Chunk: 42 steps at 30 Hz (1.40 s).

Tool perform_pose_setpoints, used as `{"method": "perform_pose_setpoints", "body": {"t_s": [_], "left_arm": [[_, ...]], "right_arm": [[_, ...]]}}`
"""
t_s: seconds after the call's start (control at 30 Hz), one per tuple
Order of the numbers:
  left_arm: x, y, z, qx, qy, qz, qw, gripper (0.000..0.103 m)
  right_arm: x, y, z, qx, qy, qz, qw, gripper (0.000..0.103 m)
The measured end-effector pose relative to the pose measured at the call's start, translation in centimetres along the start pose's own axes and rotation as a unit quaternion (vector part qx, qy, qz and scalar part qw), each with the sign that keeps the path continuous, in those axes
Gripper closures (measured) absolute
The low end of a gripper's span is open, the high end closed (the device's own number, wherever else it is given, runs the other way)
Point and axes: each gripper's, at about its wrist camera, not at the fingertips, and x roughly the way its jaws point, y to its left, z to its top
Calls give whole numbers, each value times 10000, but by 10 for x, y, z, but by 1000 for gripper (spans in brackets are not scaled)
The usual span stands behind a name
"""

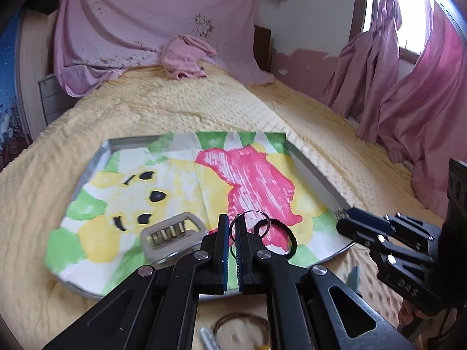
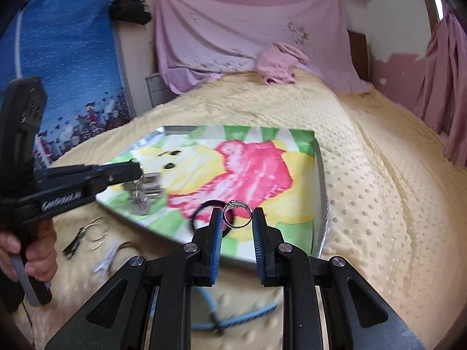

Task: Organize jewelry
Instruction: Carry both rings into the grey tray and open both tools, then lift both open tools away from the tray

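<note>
Silver ring (image 2: 238, 213) pinched between right gripper (image 2: 237, 218) fingers, above tray (image 1: 316, 179) near edge. Left gripper (image 1: 232, 227) clamped on dark hoop (image 1: 245, 224), beside black hair tie (image 1: 287, 237) on tray. Step: carrying pieces over tray. Next: lower, release separately.

- A bed (image 1: 181, 108) fills the middle of the room, under a pale yellow dotted blanket (image 2: 379, 192).
- A pink sheet (image 1: 151, 26) hangs across the wall behind the bed's far end.
- A crumpled pink cloth (image 1: 186, 58) lies on the blanket near that sheet.
- Pink curtains (image 1: 408, 93) hang at the right, gathered beside a bright window (image 1: 408, 8) that lets in daylight.
- The wall (image 1: 303, 58) under the window is pink below and white above, with patchy paint.
- A blue printed hanging (image 2: 64, 64) covers the left side.
- A small grey drawer unit (image 1: 54, 99) stands beside the bed at the left.
</note>
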Motion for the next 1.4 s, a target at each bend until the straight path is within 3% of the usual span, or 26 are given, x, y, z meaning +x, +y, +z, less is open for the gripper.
{"method": "perform_pose_setpoints", "body": {"t_s": [0.2,0.37,0.57,0.77,0.83,0.97,1.13,1.2,1.4], "left_arm": [[37,-2,-4,-129,638,-41,9979,98],[49,3,-11,-311,969,-171,9947,98],[46,5,-20,-291,952,-75,9950,98],[33,-3,-24,-95,625,2,9980,97],[30,-5,-26,-55,539,1,9985,90],[16,-10,-28,-12,209,165,9996,47],[-2,-16,-31,68,-194,267,9994,39],[-12,-17,-33,46,-396,348,9986,27],[-45,-14,-42,-159,-1012,524,9934,10]], "right_arm": [[37,-12,-7,203,446,-117,9987,85],[41,-10,-13,132,506,-184,9985,85],[38,-10,-14,28,515,-262,9983,81],[19,-12,-18,98,210,-273,9994,65],[11,-14,-19,125,63,-344,9993,64],[-10,-18,-21,158,-272,-452,9985,54],[-33,-24,-23,271,-606,-498,9965,44],[-41,-26,-25,362,-726,-506,9954,39],[-60,-24,-34,497,-1054,-473,9921,23]]}}
